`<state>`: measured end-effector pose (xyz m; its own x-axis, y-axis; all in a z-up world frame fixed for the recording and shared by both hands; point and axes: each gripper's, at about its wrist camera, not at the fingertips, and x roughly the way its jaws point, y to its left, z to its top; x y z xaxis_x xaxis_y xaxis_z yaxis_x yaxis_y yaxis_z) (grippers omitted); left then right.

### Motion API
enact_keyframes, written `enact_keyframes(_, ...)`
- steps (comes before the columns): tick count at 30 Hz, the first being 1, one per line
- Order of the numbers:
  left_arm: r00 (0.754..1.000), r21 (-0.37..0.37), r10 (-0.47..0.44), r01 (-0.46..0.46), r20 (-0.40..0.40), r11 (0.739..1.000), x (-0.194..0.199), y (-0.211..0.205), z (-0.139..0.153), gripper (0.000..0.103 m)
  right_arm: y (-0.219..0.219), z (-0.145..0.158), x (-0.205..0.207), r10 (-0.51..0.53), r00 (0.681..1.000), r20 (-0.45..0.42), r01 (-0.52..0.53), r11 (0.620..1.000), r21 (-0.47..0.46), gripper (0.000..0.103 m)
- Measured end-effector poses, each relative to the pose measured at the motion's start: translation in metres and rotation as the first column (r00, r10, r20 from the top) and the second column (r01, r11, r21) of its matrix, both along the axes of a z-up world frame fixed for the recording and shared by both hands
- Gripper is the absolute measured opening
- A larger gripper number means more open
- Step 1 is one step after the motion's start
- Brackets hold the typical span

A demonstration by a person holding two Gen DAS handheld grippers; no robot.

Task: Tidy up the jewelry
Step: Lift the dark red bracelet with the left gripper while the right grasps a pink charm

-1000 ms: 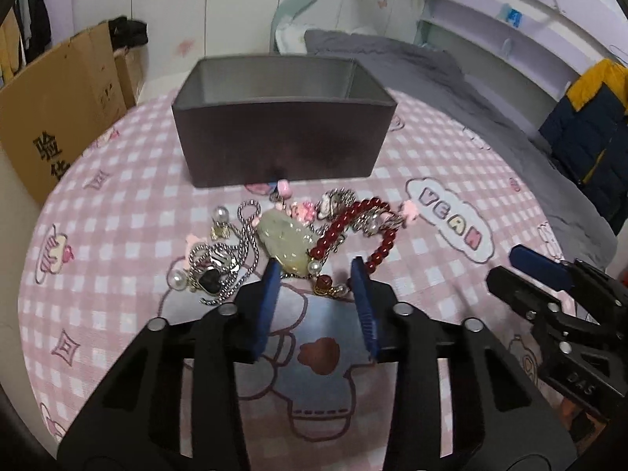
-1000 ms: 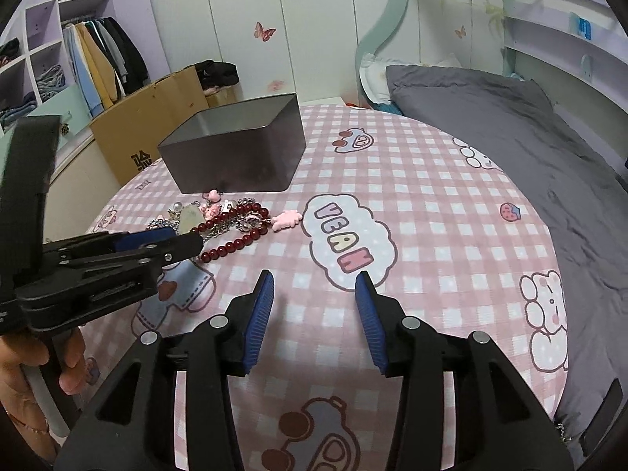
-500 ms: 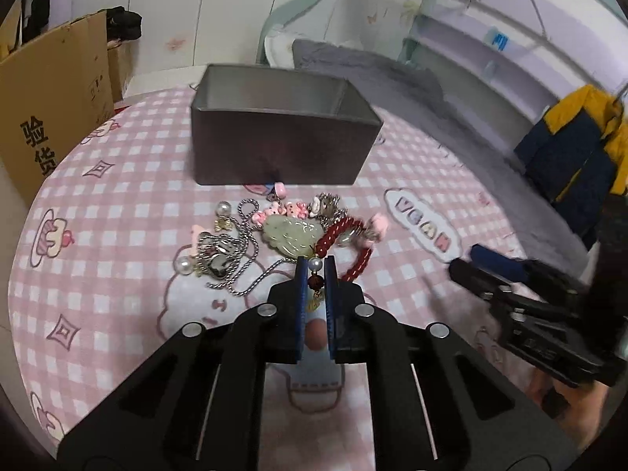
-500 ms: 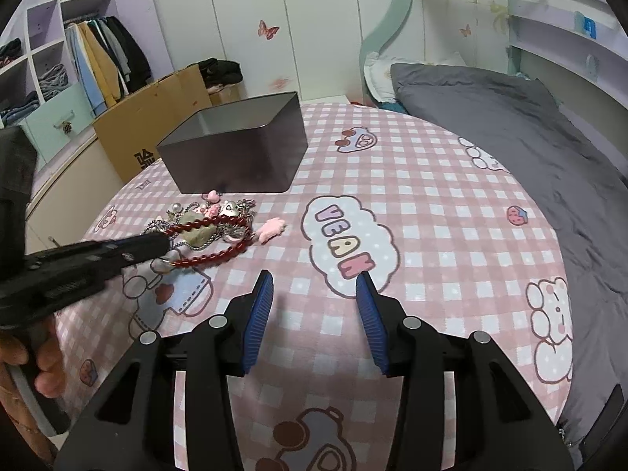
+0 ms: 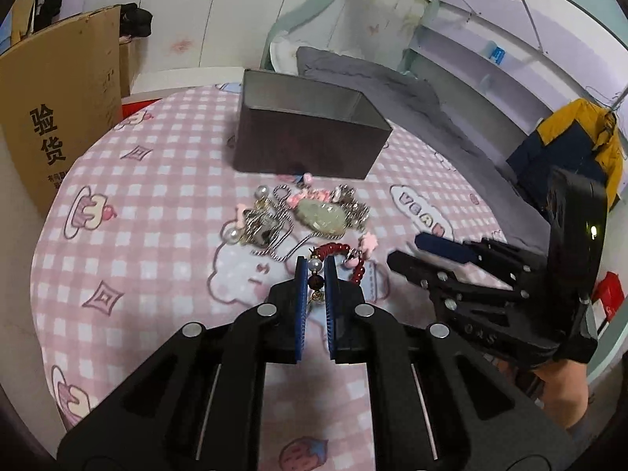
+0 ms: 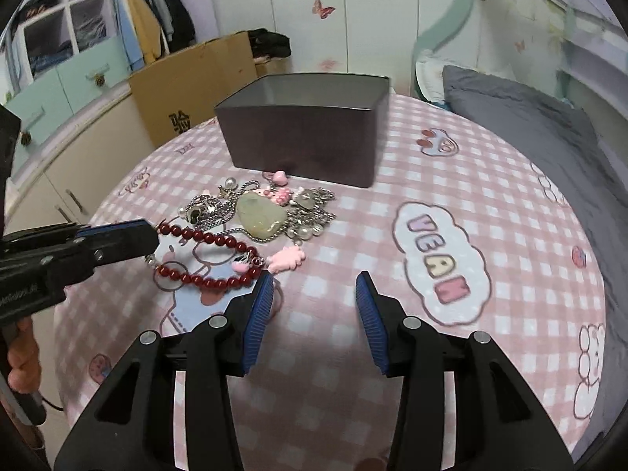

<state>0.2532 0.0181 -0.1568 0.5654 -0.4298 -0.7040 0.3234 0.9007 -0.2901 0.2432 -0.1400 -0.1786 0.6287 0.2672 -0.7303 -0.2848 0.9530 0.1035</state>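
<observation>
On the pink checked tabletop [image 6: 510, 180], my left tool [image 5: 314, 271] is pinching the dark-red beaded bracelet [image 6: 204, 253] by its clasp beads; it's hanging limp and slippery, trailing below the grey metal box [image 6: 306, 133]. My right tool [image 6: 314, 286] is hovering, gaping wide.

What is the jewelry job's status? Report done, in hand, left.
Done: nothing shows inside the box, though its floor is hidden.
In hand: the left tool grips the red bead bracelet; the right tool is open.
Left: the green pendant and chains remain on the tablecloth.
</observation>
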Motion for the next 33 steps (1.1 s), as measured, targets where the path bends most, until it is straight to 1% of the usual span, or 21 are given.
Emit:
enact_keyframes(2, 1.0, 0.0, 0.004, -0.004, -0.01, 1.0, -0.001, 0.005, -0.003, 0.008, 0.007, -0.001, 0.003, 0.027, 1.0, -0.005, -0.027, 1.0, 0.009, 0.041)
enact_keyframes(6, 1.0, 0.0, 0.016, -0.016, -0.021, 1.0, -0.001, 0.011, -0.007, 0.008, 0.02, -0.003, 0.012, 0.06, 0.998, -0.025, -0.06, 0.998, 0.0, 0.041)
enact_keyframes(9, 1.0, 0.003, 0.009, -0.009, -0.023, 1.0, -0.002, 0.01, -0.009, 0.008, 0.024, -0.005, 0.018, 0.072, 0.997, -0.039, -0.071, 0.997, 0.037, 0.041)
enact_keyframes(13, 1.0, -0.006, 0.004, -0.004, -0.028, 1.0, -0.002, 0.011, -0.011, 0.008, 0.026, -0.008, 0.023, 0.084, 0.995, -0.06, -0.08, 0.995, 0.057, 0.041)
enact_keyframes(15, 1.0, -0.006, 0.002, -0.002, -0.029, 1.0, -0.002, 0.011, -0.012, 0.008, 0.025, -0.008, 0.024, 0.082, 0.995, -0.062, -0.079, 0.996, 0.053, 0.038)
enact_keyframes(16, 1.0, -0.011, 0.002, -0.002, -0.031, 1.0, -0.002, 0.011, -0.013, 0.009, 0.026, -0.008, 0.023, 0.082, 0.995, -0.06, -0.08, 0.996, 0.043, 0.034)
enact_keyframes(17, 0.999, -0.018, 0.002, -0.002, -0.033, 1.0, -0.001, 0.011, -0.013, 0.009, 0.027, -0.008, 0.023, 0.092, 0.994, -0.06, -0.09, 0.995, 0.045, 0.028)
enact_keyframes(18, 0.999, -0.021, 0.002, -0.003, -0.033, 1.0, -0.001, 0.011, -0.013, 0.009, 0.028, -0.007, 0.021, 0.1, 0.993, -0.059, -0.098, 0.994, 0.047, 0.025)
enact_keyframes(22, 1.0, -0.032, 0.006, -0.007, -0.031, 0.999, 0.003, 0.012, -0.012, 0.008, 0.03, -0.006, 0.015, 0.101, 0.994, -0.044, -0.1, 0.995, 0.021, 0.025)
enact_keyframes(26, 1.0, -0.066, -0.01, 0.009, -0.014, 0.998, 0.007, 0.011, -0.001, 0.009, 0.022, -0.001, 0.012, 0.081, 0.996, -0.032, -0.079, 0.995, 0.059, 0.024)
enact_keyframes(29, 0.999, -0.09, -0.029, 0.03, 0.013, 0.995, 0.012, 0.008, 0.013, 0.009, 0.012, 0.013, 0.009, 0.063, 0.998, -0.008, -0.061, 0.993, 0.104, 0.024)
enact_keyframes(33, 0.996, -0.127, -0.059, 0.068, 0.074, 0.99, 0.019, -0.001, 0.041, 0.009, -0.001, 0.037, 0.008, 0.044, 0.998, 0.044, -0.051, 0.986, 0.161, 0.024)
